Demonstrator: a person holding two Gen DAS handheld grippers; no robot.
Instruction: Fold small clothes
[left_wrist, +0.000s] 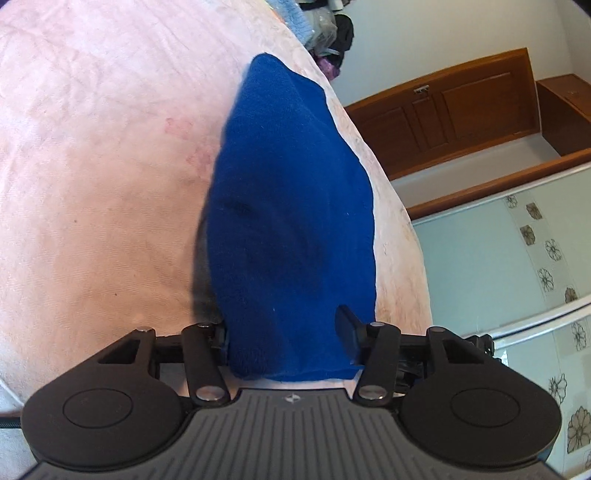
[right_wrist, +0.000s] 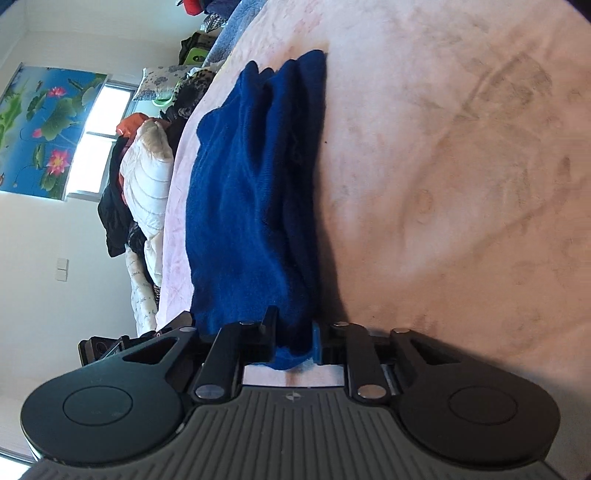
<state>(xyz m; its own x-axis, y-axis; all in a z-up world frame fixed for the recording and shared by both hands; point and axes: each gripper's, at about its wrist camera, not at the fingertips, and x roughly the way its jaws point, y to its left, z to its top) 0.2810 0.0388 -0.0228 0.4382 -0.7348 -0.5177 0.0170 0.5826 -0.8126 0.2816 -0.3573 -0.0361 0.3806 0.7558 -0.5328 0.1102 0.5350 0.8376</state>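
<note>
A blue knit garment (left_wrist: 288, 206) lies folded over on the pink bedspread (left_wrist: 92, 147). My left gripper (left_wrist: 286, 332) is turned on its side and is shut on the garment's near edge, with blue cloth filling the space between the fingers. In the right wrist view the same blue garment (right_wrist: 251, 199) shows as several stacked folds. My right gripper (right_wrist: 293, 336), also turned sideways, is shut on the garment's near end. Both hold the cloth close to the bed surface.
A pile of other clothes and a white quilted jacket (right_wrist: 147, 177) lies at the bed's far side. A brown wooden door (left_wrist: 454, 110) and a floral-tiled wall (left_wrist: 535, 258) lie beyond the bed edge. A window with a lotus poster (right_wrist: 48, 129) is on the far wall.
</note>
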